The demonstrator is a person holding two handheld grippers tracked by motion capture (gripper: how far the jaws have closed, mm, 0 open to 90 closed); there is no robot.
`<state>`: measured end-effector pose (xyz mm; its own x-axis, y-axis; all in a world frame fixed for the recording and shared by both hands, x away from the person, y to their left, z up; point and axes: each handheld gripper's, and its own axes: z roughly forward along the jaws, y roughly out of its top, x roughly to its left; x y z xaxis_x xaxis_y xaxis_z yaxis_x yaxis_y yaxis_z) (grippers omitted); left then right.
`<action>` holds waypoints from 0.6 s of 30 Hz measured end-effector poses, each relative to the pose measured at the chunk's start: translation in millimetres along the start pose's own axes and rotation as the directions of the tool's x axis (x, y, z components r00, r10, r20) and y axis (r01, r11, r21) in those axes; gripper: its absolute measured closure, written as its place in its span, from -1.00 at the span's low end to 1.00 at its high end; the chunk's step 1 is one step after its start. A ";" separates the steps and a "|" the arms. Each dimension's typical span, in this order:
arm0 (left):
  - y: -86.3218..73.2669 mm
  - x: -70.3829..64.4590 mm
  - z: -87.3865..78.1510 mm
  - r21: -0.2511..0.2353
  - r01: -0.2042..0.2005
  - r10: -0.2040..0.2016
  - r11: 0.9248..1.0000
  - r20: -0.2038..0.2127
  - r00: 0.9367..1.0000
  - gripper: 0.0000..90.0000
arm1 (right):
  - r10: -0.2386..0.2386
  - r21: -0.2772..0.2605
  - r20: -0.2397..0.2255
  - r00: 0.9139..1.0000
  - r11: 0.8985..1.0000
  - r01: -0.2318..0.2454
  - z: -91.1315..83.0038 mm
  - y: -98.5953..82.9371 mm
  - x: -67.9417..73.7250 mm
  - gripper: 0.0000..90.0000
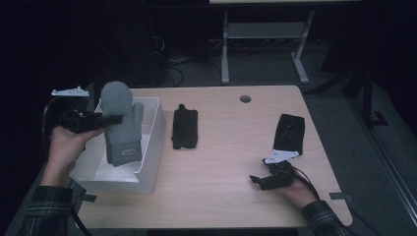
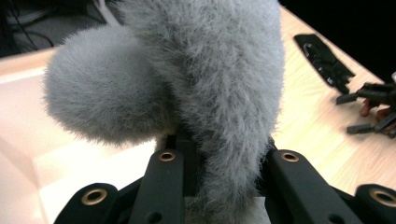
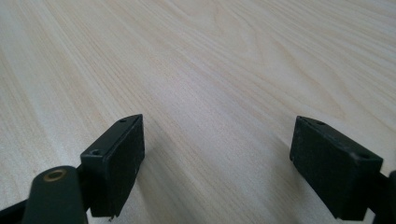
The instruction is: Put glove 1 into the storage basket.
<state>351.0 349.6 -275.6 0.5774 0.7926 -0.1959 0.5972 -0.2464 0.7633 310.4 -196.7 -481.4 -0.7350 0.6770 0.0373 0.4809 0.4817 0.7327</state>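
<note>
Clearly the left gripper (image 1: 110,119) has its fingers pinched on the fluffy grey mitten (image 1: 121,123), hanging over the white box (image 1: 153,142). It looks light, soft and floppy; gripping mid-body seems sensible. The right gripper (image 1: 259,181) rests spread wide, empty, on the bench (image 1: 231,147).

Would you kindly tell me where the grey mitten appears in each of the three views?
High view: the grey mitten hangs upper left, over the white box, held in the left gripper.
Left gripper view: centre, clamped between the jaws.
Right gripper view: not in it.
Shared landmark: the wooden table.
</note>
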 end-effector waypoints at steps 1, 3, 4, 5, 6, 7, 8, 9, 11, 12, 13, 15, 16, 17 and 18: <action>-4.1 2.3 3.5 0.010 0.007 -0.007 1.000 -0.001 1.000 0.62 | 0.000 0.000 0.000 1.000 1.000 0.000 0.0 0.0 0.1 -0.60; -12.0 6.9 12.1 0.033 0.009 -0.009 0.999 0.001 1.000 0.62 | -0.001 0.000 0.000 1.000 1.000 0.001 0.0 0.0 0.0 -0.60; -16.0 9.0 16.9 0.045 0.013 -0.013 0.999 0.000 1.000 0.62 | -0.001 0.000 0.000 1.000 1.000 0.001 0.0 0.0 0.0 -0.60; -20.0 11.2 21.8 0.056 0.016 -0.016 0.998 0.003 1.000 0.62 | 0.000 0.001 0.001 1.000 1.000 0.000 0.0 0.0 0.1 -0.60; -23.9 13.4 26.5 0.069 0.019 -0.020 0.997 0.009 1.000 0.62 | -0.001 0.001 0.000 1.000 1.000 0.001 0.0 0.0 0.0 -0.61; -27.5 15.1 31.2 0.083 0.021 -0.023 0.996 0.014 1.000 0.62 | 0.000 0.001 0.000 1.000 1.000 0.000 -0.1 0.0 0.1 -0.60; -31.0 16.6 35.9 0.091 0.030 -0.032 0.995 0.020 0.999 0.62 | 0.002 0.002 -0.001 1.000 1.000 -0.002 -0.2 0.0 0.2 -0.61; -33.4 18.1 38.9 0.103 0.029 -0.031 0.994 0.023 0.999 0.62 | 0.000 0.001 0.000 1.000 1.000 0.000 -0.1 0.0 0.1 -0.60; -39.8 21.0 48.1 0.132 0.037 -0.041 0.991 0.032 0.999 0.62 | 0.001 0.001 0.001 1.000 1.000 -0.001 -0.1 0.0 0.3 -0.61; -42.5 22.4 52.3 0.142 0.041 -0.047 0.989 0.034 0.998 0.62 | 0.001 0.002 0.001 1.000 1.000 -0.001 -0.2 -0.1 0.3 -0.61; -44.8 24.4 55.7 0.152 0.043 -0.049 0.987 0.035 0.998 0.62 | 0.001 0.002 0.002 1.000 1.000 -0.001 -0.2 -0.1 0.3 -0.60; -49.4 31.9 65.7 0.179 0.051 -0.059 0.983 0.044 0.997 0.61 | 0.001 0.002 0.002 1.000 1.000 -0.001 -0.2 -0.1 0.3 -0.60; -49.4 31.9 65.7 0.179 0.051 -0.059 0.983 0.044 0.997 0.61 | 0.001 0.002 0.002 1.000 1.000 -0.001 -0.2 -0.1 0.3 -0.60; -51.1 35.5 72.9 0.206 0.044 -0.051 0.978 0.026 0.998 0.60 | 0.001 0.002 0.002 1.000 1.000 -0.001 -0.2 -0.1 0.3 -0.61; -51.1 35.5 72.9 0.206 0.044 -0.051 0.978 0.026 0.998 0.59 | 0.001 0.002 0.002 1.000 1.000 -0.001 -0.2 -0.1 0.3 -0.61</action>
<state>381.6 349.7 -366.5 0.5605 0.7895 -0.2499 0.7241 -0.3208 0.6106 310.0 -196.7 -481.3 -0.7335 0.6786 0.0370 0.4826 0.4817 0.7314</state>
